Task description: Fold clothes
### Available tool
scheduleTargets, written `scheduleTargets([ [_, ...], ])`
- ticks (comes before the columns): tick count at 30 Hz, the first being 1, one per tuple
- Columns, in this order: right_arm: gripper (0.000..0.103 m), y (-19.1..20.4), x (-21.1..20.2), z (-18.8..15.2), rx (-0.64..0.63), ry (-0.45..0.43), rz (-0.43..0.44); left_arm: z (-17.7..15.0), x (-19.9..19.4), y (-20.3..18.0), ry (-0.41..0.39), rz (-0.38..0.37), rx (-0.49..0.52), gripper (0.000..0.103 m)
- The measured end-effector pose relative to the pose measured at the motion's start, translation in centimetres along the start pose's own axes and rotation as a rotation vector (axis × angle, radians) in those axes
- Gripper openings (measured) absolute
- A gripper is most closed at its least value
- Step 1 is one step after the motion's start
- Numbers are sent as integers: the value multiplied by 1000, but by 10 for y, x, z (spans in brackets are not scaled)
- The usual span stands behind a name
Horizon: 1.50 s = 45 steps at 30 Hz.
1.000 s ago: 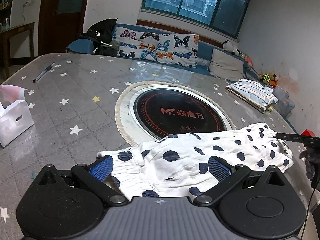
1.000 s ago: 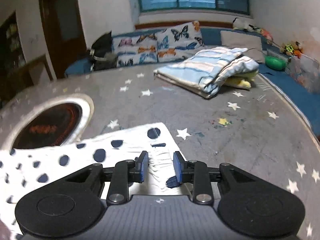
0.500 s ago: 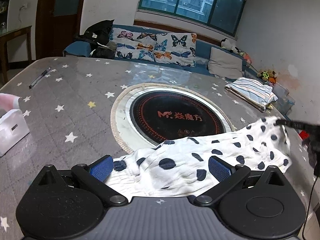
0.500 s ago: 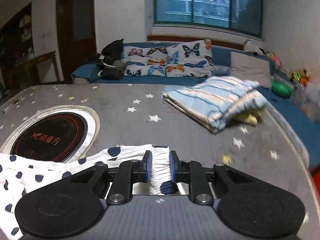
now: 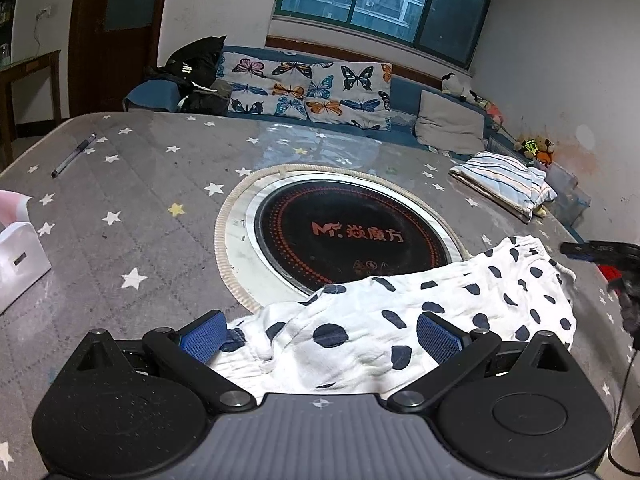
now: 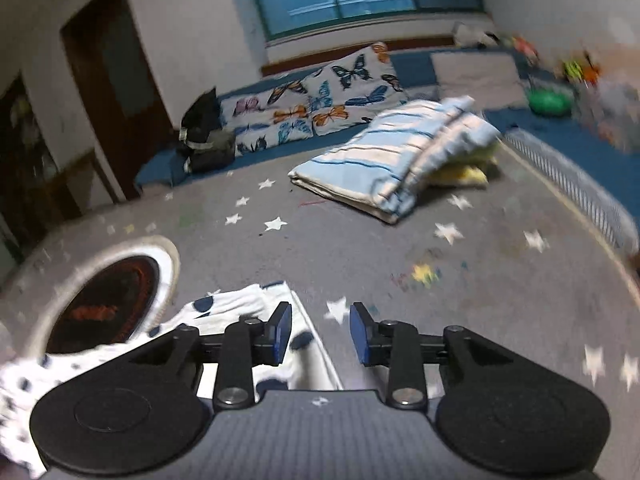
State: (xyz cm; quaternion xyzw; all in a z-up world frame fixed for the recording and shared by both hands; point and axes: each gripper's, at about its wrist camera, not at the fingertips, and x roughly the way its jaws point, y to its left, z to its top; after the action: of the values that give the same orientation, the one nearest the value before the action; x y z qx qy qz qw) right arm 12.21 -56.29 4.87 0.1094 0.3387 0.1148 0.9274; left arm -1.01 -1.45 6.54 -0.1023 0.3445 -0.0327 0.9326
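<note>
The left gripper [image 5: 320,334], its blue-padded fingers spread wide, hovers over the near edge of a white garment with dark blue dots [image 5: 420,316] that lies rumpled on a grey, star-patterned table [image 5: 132,208]. The cloth stretches from between those fingers away to the right, its upper edge overlapping the rim of a round black induction plate [image 5: 344,236] set into the tabletop. The right gripper [image 6: 320,332], seen in a motion-blurred frame, has its fingers parted with nothing between them; a corner of the dotted garment [image 6: 256,312] lies under and beside its left finger. Farther back on the table, a folded blue-and-white striped cloth [image 6: 388,164] rests near the right edge, a pen [image 5: 74,155] at the far left
</note>
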Motion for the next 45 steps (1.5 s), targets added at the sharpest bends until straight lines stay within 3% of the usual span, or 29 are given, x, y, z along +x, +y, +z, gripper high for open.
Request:
scheduleTargets([
  [9,42,-9,-8,-37,120,19,-36,-4,0,-8,6,-14,8,103],
  [13,41,9,-2,-46,71,6,-108,-5,-4,-9,-2,-18,13,103],
  [15,27,18,0,-49,53,-9,-142,-6,-3,-8,0,-16,8,103],
  [19,21,21,1,-53,63,-39,-163,-8,-4,-8,4,-20,2,103],
  [21,21,20,1,-52,72,-48,-166,-8,-5,-8,1,-21,5,103],
  [24,30,17,3,-51,80,-54,-149,-9,-7,-8,-4,-20,3,103],
  [27,31,14,5,-51,87,-61,-140,-9,-9,-6,-7,-19,-3,103],
  [29,21,16,5,-52,83,-63,-151,-10,-10,-6,-8,-19,-3,103],
  [32,16,19,4,-53,79,-71,-161,-11,-10,-6,-5,-20,-8,103],
  [37,14,32,-9,-52,53,-145,-161,-11,-11,-10,-6,-29,5,103],
  [38,9,34,-11,-50,46,-152,-155,-11,-11,-11,-7,-30,7,103],
  [45,9,59,-18,-39,-25,-175,-101,-11,-8,-18,-5,-47,13,103],
])
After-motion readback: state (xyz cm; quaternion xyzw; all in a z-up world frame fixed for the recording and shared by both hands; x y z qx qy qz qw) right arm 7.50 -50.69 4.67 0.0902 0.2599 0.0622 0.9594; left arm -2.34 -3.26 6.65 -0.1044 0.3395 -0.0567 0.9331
